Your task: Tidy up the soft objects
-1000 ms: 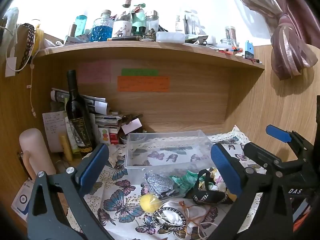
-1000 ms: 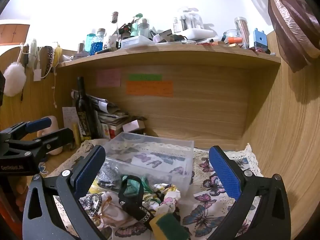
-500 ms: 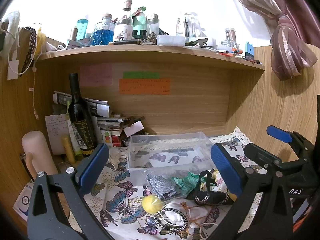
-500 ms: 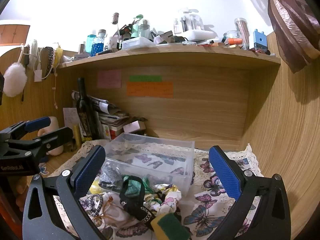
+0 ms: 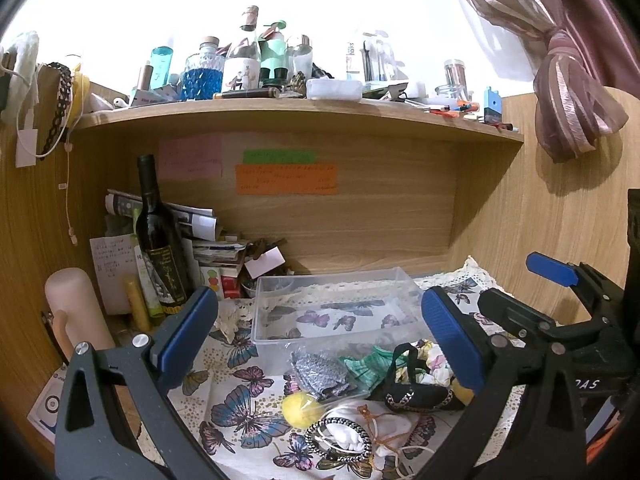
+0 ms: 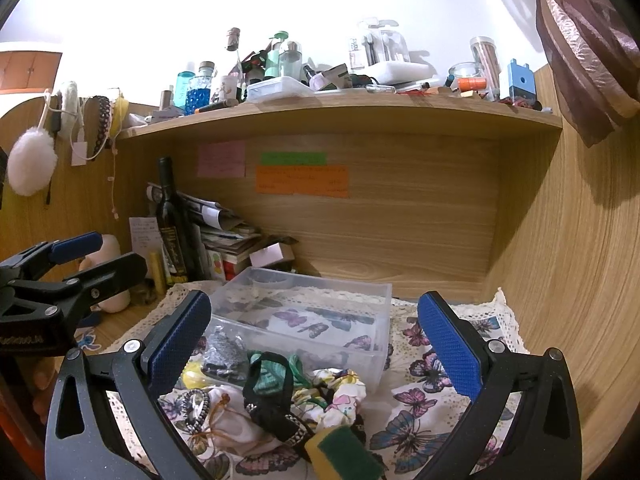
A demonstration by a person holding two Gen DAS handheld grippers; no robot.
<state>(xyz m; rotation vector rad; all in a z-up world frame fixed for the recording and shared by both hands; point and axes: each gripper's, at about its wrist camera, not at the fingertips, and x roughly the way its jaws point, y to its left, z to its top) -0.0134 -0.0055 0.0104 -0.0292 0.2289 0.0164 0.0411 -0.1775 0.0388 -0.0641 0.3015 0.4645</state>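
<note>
Both grippers spread, empty, above the soft pile; clear bin (image 5: 336,308) unfilled.

Left wrist view: left gripper (image 5: 320,336) gaped over the grey pouch (image 5: 320,372) and yellow ball (image 5: 298,408), just before the bin. Right wrist view: right gripper (image 6: 316,340) gaped over the black strap (image 6: 272,400) and sponge (image 6: 340,456). Judgement: take one item singly, pinching mid-body, avoiding tangled neighbours.

A home desk nook: cluttered wooden shelf (image 5: 296,114) of toiletry bottles (image 5: 202,70), tied curtain (image 5: 568,92), butterfly tablecloth (image 5: 240,412).
</note>
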